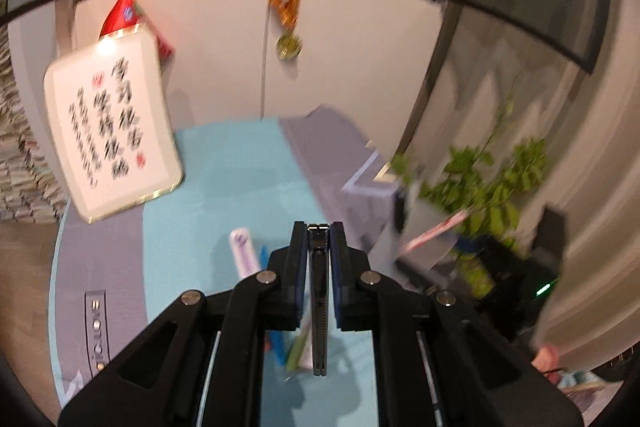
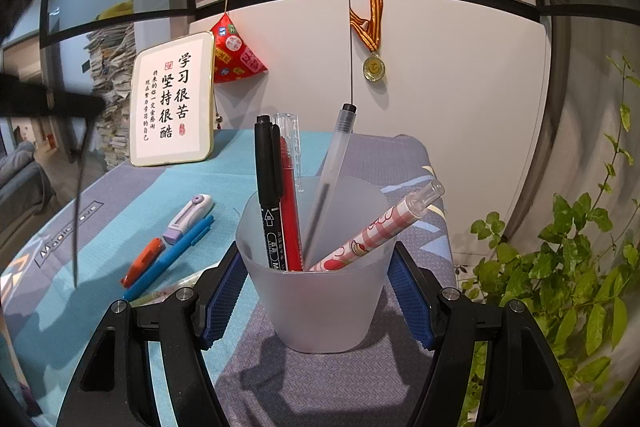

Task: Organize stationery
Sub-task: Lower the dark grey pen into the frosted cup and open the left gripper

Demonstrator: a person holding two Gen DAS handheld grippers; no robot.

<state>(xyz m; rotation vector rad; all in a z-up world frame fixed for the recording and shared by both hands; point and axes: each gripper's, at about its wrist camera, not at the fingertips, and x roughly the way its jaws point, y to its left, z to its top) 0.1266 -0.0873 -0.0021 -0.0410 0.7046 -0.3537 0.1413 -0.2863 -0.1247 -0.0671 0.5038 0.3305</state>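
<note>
The left gripper (image 1: 319, 227) is clamped on a slim dark ruler-like strip (image 1: 319, 307), edge-on between its blue pads and running back under the fingers; what exactly it is cannot be told from the blurred left wrist view. In the right wrist view the same strip (image 2: 80, 203) hangs nearly upright at the far left, its lower tip just above the table mat (image 2: 192, 183). The right gripper (image 2: 316, 291) stands with its jaws apart on either side of a frosted plastic cup (image 2: 320, 307), the blue pads (image 2: 224, 291) just beside its walls; whether they touch it cannot be told. The cup stands upright on the grey part of the mat and holds a black marker (image 2: 269, 195), a red pen (image 2: 290, 211), a clear pen (image 2: 332, 171) and a pink patterned pen (image 2: 384, 227) leaning right. On the blue part of the mat, left of the cup, lie a purple utility knife (image 2: 188, 217), a blue pen (image 2: 172, 257) and an orange pen (image 2: 142, 261), close together. A framed calligraphy sign (image 2: 172, 99) leans at the back, and a leafy plant (image 2: 572, 267) stands at the right.
</note>
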